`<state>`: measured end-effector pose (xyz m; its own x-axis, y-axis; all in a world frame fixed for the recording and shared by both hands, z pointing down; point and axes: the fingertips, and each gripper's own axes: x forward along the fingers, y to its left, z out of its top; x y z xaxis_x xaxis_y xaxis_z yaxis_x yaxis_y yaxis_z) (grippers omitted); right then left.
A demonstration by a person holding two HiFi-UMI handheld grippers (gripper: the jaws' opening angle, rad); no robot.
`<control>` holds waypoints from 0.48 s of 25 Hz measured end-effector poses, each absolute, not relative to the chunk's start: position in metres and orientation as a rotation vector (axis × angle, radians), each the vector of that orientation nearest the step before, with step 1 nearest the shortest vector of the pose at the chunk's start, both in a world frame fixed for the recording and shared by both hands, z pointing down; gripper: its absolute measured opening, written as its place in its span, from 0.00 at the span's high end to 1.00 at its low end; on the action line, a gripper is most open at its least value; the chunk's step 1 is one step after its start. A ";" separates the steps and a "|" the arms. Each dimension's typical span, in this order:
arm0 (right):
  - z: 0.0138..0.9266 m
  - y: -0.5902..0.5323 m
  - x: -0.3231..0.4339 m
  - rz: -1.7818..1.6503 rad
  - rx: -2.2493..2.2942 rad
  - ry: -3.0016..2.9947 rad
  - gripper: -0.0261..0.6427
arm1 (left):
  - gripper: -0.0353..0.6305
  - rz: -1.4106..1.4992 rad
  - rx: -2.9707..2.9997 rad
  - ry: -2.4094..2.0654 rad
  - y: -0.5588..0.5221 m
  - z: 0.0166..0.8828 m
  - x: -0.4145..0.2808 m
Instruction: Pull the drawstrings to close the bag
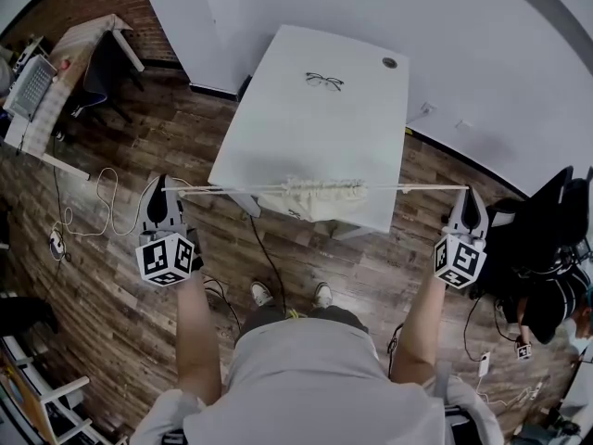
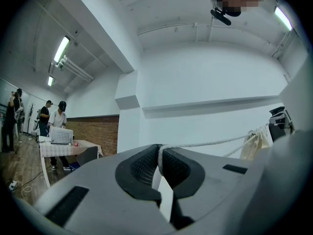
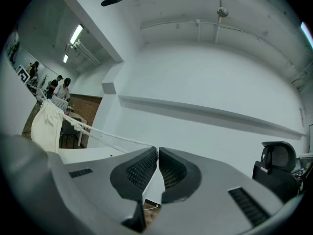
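A cream cloth drawstring bag [image 1: 324, 198] hangs at the near edge of the white table [image 1: 315, 128], its mouth gathered into folds. White drawstrings [image 1: 232, 189] run taut from it to both sides. My left gripper [image 1: 165, 191] is far out to the left, shut on the left drawstring [image 2: 205, 143], which wraps between its pads. My right gripper [image 1: 467, 193] is far out to the right, shut on the right drawstring [image 3: 112, 136]. The bag [image 2: 255, 142] shows small in the left gripper view, and the bag [image 3: 46, 124] hangs at the left of the right gripper view.
A pair of glasses [image 1: 324, 82] lies on the table's far part. Cables [image 1: 93, 202] trail over the wooden floor at left. A black office chair [image 1: 556, 221] stands at right. Another table with a basket [image 1: 32, 86] is far left, with people near it.
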<state>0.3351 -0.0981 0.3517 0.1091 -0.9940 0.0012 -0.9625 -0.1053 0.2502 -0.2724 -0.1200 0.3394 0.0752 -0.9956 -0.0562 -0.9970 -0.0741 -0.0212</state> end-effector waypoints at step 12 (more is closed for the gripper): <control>0.347 -0.103 0.333 -0.241 2.204 -2.001 0.90 | 0.92 0.043 -2.268 2.096 -0.123 0.337 -0.276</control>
